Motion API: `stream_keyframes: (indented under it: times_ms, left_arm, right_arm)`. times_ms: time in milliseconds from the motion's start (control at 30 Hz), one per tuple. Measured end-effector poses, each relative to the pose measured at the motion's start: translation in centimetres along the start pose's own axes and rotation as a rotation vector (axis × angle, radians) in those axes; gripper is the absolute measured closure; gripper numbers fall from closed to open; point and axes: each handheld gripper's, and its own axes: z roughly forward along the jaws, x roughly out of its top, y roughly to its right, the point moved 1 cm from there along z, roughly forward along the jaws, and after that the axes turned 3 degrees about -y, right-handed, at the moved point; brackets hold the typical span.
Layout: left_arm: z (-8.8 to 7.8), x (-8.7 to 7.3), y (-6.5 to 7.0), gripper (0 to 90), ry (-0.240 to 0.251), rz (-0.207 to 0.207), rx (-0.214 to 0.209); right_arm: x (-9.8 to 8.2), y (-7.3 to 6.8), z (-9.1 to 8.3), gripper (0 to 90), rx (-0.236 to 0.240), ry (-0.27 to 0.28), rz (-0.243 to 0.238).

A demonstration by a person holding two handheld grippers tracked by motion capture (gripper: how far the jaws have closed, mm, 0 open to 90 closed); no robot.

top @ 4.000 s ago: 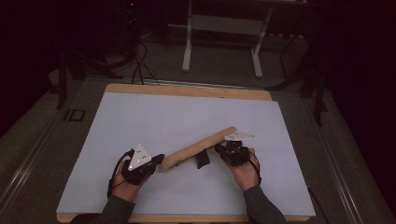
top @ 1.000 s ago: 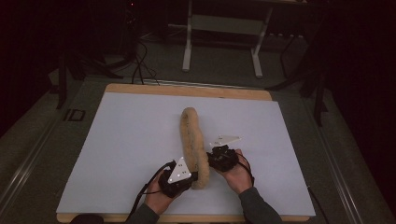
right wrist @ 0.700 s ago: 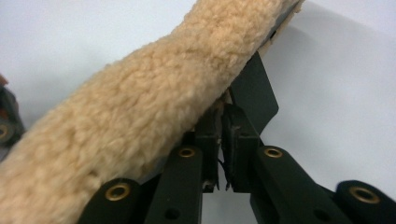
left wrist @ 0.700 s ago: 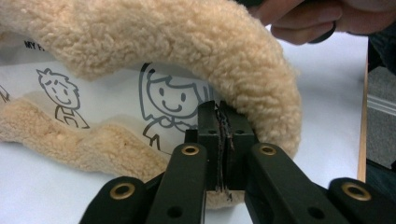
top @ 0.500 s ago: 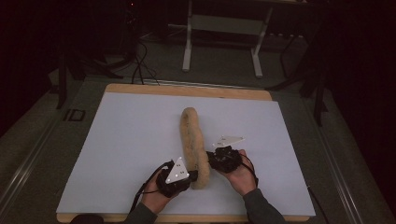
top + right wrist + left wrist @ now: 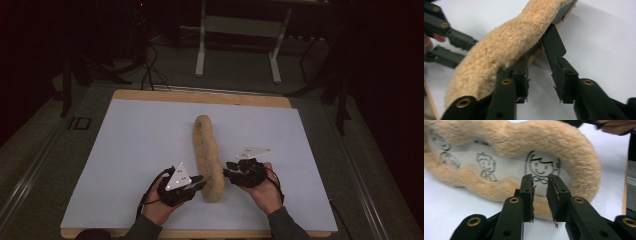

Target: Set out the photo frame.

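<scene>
We see a long tan plush pencil case (image 6: 208,157) lying lengthwise mid-mat (image 6: 130,150), near end betw. both grippers. Left gripper (image 6: 539,185) and right gripper (image 6: 539,65): jaws have just been opening, now partly apart, gripping nothing; the right's left jaw still brushes the fleece. We judge it light, soft, floppy w/ a slick clear window; pinch the fleece edge.

Dim room, light falling mostly on the white sheet (image 6: 150,150) covering the wooden table (image 6: 200,96). Grey floor (image 6: 240,82) lying beyond the far edge, white frame legs (image 6: 201,50) standing there, black cables (image 6: 147,70) trailing near the far left corner.
</scene>
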Motion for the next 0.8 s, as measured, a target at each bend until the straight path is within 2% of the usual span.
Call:
stream_keyframes:
  times_ms: [200, 300, 433, 500, 633, 800]
  left_arm:
    - [-0.9, -0.3, -1.4, 68.7, 0.01, -0.053, 0.04]
    - [-1.2, -0.5, -2.0, 65.5, -0.004, -0.07, 0.057]
    - [-1.6, -0.7, -2.8, 61.4, -0.001, -0.102, 0.083]
    - [-1.8, -0.8, -3.2, 60.6, 0.002, -0.115, 0.094]
    - [-2.0, -1.1, -3.8, 59.5, -0.002, -0.138, 0.111]
    - [-2.0, -1.2, -4.0, 59.0, -0.017, -0.148, 0.126]
  right_arm:
    - [-0.2, 0.1, -1.1, 56.0, 0.007, 0.024, 0.045]
    - [-0.3, -0.1, -1.7, 53.6, 0.013, 0.05, 0.062]
    - [-0.3, -0.2, -2.3, 50.2, 0.009, 0.07, 0.074]
    - [-0.2, 0.1, -2.6, 48.1, 0.007, 0.093, 0.1]
    - [0.0, 0.2, -3.2, 42.4, 0.025, 0.119, 0.145]
    - [0.3, -0.4, -2.9, 37.1, 0.048, 0.125, 0.151]
